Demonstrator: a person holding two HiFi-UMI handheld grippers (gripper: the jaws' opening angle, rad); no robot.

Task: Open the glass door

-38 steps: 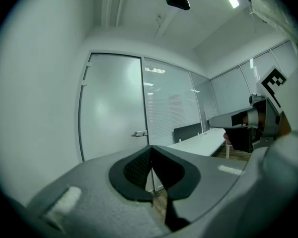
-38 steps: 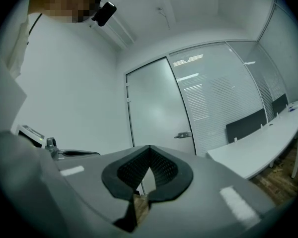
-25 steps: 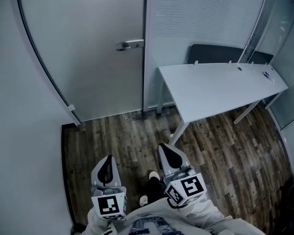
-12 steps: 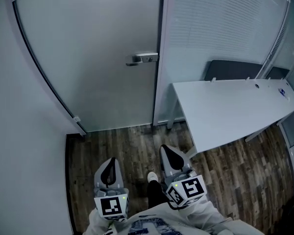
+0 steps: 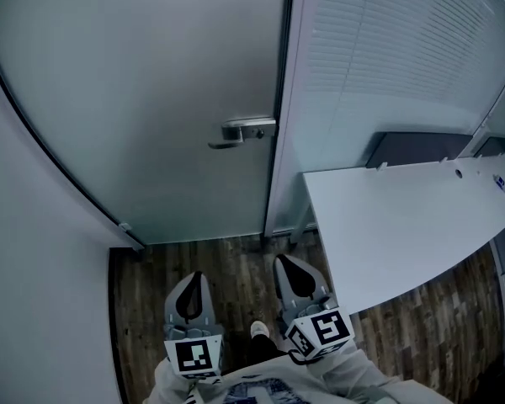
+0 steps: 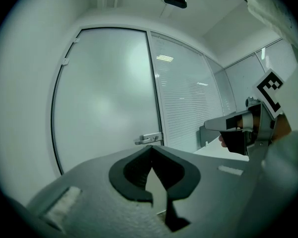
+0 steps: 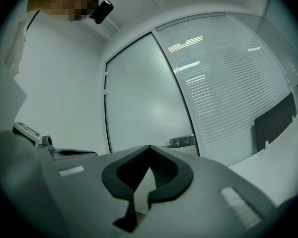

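Glass door point(image 5: 151, 82): handle point(image 5: 248, 130) beyond closed fingertips point(image 5: 298, 278)

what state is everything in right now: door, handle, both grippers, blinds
glass door, closed
door handle, level, nothing touching it
left gripper, shut, empty
right gripper, shut, empty
blinds, lowered

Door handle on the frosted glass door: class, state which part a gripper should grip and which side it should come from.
Probably the horizontal lever of the door handle, near its free end, which points left, away from the latch edge of the glass door. Come straight from the front, jaws above and below the bar, since it juts out level from the pane.
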